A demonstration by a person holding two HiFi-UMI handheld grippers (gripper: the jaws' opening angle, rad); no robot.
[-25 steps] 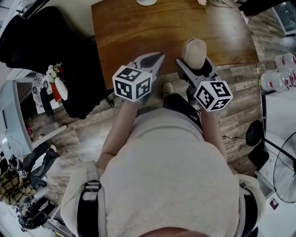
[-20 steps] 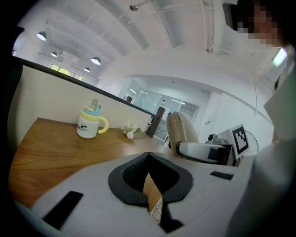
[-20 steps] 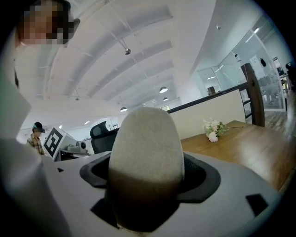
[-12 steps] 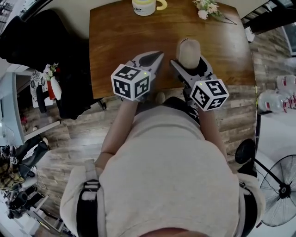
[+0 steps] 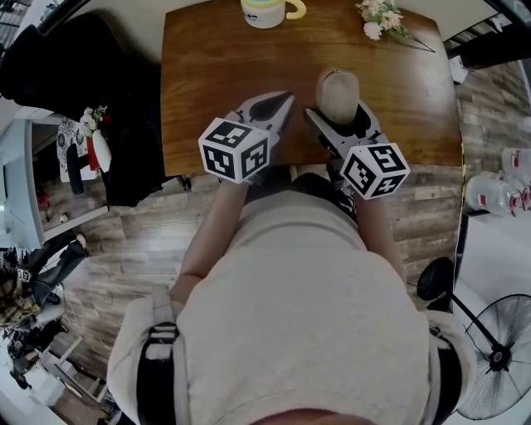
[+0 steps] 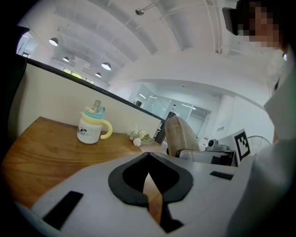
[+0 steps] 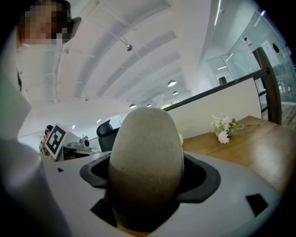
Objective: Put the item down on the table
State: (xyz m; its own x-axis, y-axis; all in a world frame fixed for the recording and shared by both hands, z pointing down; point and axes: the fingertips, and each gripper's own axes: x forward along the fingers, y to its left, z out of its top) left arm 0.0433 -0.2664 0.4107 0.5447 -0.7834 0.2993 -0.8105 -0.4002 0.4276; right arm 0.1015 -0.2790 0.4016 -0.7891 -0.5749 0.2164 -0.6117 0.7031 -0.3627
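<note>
While the right gripper (image 7: 144, 183) has its jaws clamped on a beige, egg-shaped item (image 7: 145, 152), the left gripper (image 6: 148, 156) has its jaws pressed together at the tips with nothing between them. Only a thin strip of wood shows through the slit below those tips. The item stands upright in the dark hollows of the right jaws and sticks out well past them, its rounded top free.

From the head view, both grippers reach forward side by side over the near edge of a brown wooden table (image 5: 217, 75), the left one just beside the right. The item is held over the near part of the tabletop; whether it touches the wood cannot be told. Behind each pair of jaws sits a cube with black and white square markers (image 5: 237, 149), and the person's arms run back from them.

At the far edge of the table stands a white mug (image 5: 267, 10) with a yellow handle and lid, and to its right lies a small bunch of pale flowers (image 5: 377, 18), well apart from the grippers. Around the table is wood-plank floor (image 5: 149, 241), with a black fan (image 5: 496, 365) at the right.
</note>
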